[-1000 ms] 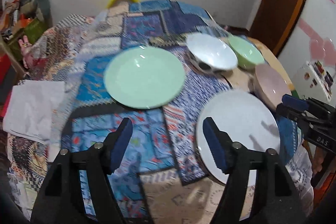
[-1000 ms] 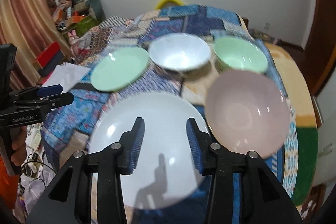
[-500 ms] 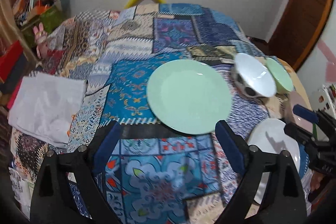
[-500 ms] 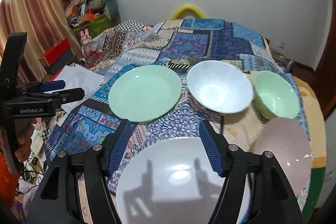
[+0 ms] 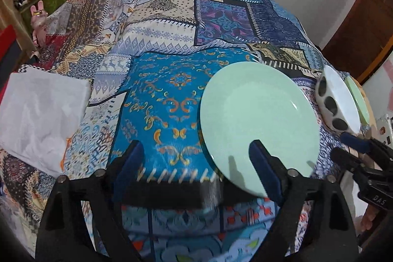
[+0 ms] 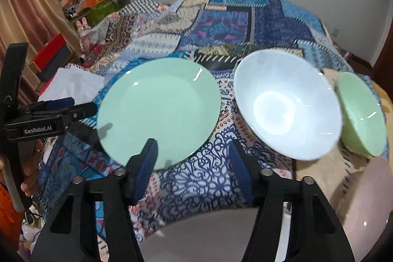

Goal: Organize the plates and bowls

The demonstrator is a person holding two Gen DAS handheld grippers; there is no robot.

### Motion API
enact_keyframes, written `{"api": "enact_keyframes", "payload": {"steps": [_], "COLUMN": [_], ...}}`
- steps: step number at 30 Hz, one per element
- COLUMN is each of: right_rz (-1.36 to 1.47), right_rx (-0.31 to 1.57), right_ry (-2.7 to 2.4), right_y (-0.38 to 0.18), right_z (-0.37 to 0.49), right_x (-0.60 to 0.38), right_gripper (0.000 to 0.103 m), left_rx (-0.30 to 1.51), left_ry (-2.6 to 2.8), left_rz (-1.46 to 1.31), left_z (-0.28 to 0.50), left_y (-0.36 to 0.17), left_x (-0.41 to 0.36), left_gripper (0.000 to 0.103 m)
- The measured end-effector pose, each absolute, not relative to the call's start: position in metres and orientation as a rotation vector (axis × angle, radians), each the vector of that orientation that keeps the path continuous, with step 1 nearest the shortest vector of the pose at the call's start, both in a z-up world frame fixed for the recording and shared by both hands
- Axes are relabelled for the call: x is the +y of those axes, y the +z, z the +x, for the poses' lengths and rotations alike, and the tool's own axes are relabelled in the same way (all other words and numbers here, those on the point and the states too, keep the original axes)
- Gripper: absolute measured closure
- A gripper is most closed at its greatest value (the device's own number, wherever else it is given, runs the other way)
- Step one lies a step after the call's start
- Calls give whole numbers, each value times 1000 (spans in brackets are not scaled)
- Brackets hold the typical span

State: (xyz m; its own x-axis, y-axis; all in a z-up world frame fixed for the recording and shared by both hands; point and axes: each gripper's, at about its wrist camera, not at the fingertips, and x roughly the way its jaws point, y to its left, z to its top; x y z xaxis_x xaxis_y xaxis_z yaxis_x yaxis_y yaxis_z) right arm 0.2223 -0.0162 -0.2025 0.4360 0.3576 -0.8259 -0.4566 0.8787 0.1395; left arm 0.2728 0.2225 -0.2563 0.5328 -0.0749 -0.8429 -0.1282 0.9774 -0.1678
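Green plate [image 5: 258, 122] now nearer left hand-held gripper [image 5: 196, 163], jaws closing, empty; right hand-held gripper [image 6: 194, 163] closing, empty. Pickup likely next.

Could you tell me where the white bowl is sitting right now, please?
In the right wrist view, the white bowl sits right of centre on the patchwork cloth, between the green plate and the green bowl.

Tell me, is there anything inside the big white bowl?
The round white bowl looks empty: only its smooth shiny inside shows. It sits on the colourful patchwork cloth. What lies underneath the bowl is covered.
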Motion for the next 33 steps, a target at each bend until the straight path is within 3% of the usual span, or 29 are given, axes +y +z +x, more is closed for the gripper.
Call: {"api": "enact_keyframes", "payload": {"steps": [7,11,15,33], "right_rz": [-124,-113,-108,-189], "right_rx": [1061,1075,1079,1097], "right_ry": [515,511,514,653], "right_y": [-219,-223,-222,-224], "right_z": [236,240,242,217], "right_x": [-9,-10,-12,6], "right_gripper": [68,73,78,78], "left_rx": [1028,1023,1046,1106], "left_ry": [-17,-30,-80,-45], "left_rz": [-224,-232,-265,-241], "left_z": [297,305,310,219], "left_y": [-273,-278,-279,-269], "left_x": [223,225,226,232], "left_gripper": [55,63,83,86]}}
